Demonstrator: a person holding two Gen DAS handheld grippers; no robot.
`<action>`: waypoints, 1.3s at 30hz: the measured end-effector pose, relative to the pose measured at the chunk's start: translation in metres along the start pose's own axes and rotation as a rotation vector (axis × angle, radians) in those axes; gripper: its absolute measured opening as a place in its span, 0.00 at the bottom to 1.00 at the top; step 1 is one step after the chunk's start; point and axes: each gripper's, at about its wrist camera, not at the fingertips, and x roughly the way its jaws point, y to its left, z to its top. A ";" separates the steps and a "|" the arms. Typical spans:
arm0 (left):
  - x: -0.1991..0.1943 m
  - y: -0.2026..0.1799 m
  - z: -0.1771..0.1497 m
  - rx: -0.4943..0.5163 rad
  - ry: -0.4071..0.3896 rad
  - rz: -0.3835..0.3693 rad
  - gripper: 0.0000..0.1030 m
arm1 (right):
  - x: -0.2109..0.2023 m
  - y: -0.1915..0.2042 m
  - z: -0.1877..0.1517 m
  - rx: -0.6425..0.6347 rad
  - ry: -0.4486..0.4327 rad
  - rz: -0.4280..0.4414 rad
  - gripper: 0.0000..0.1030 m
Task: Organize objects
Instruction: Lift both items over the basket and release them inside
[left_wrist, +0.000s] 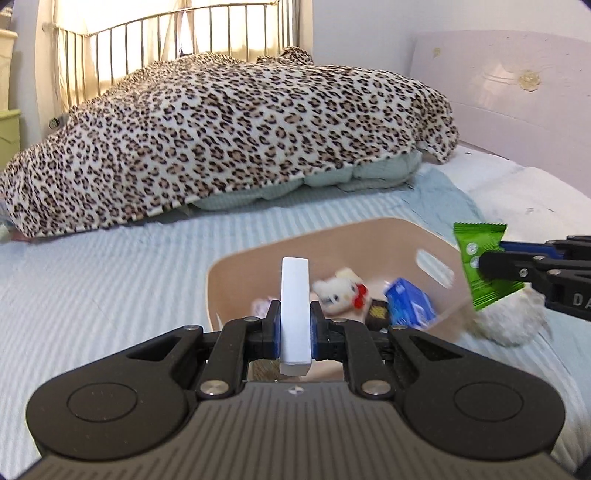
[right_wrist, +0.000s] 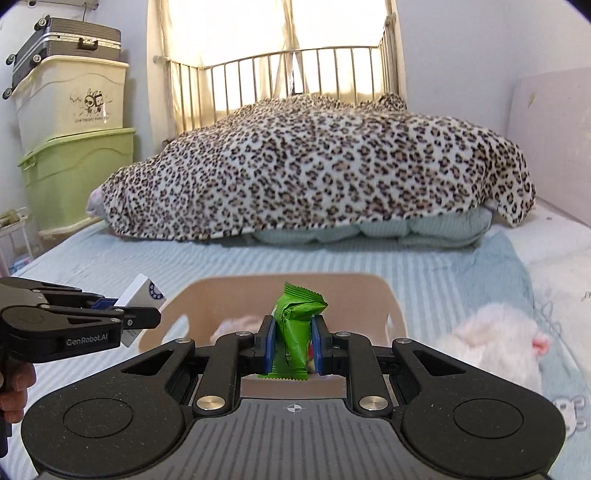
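Observation:
My left gripper (left_wrist: 294, 325) is shut on a white box (left_wrist: 294, 295), held upright over the near edge of a tan bin (left_wrist: 236, 280). In the bin lie a white cat plush (left_wrist: 341, 290), a blue carton (left_wrist: 408, 302) and a small dark packet (left_wrist: 377, 314). My right gripper (right_wrist: 293, 343) is shut on a green snack packet (right_wrist: 293, 325), held above the same bin (right_wrist: 384, 295). In the left wrist view the right gripper (left_wrist: 491, 266) holds the packet (left_wrist: 480, 254) at the bin's right rim. In the right wrist view the left gripper (right_wrist: 147, 314) holds the white box (right_wrist: 142, 299) at the bin's left rim.
The bin sits on a bed with a pale blue striped sheet (left_wrist: 110, 280). A leopard-print blanket (left_wrist: 221, 140) is heaped behind it. A fluffy white plush (right_wrist: 487, 339) lies right of the bin. Storage boxes (right_wrist: 74, 147) and a suitcase stand at the left.

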 end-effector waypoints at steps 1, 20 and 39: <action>0.005 0.000 0.003 0.005 0.001 0.008 0.15 | 0.004 0.001 0.003 -0.008 -0.005 -0.005 0.17; 0.135 0.017 0.002 -0.015 0.325 0.160 0.16 | 0.121 -0.021 -0.003 0.076 0.179 -0.154 0.17; 0.085 -0.006 0.014 -0.006 0.259 0.187 0.86 | 0.080 -0.002 0.009 0.064 0.176 -0.145 0.78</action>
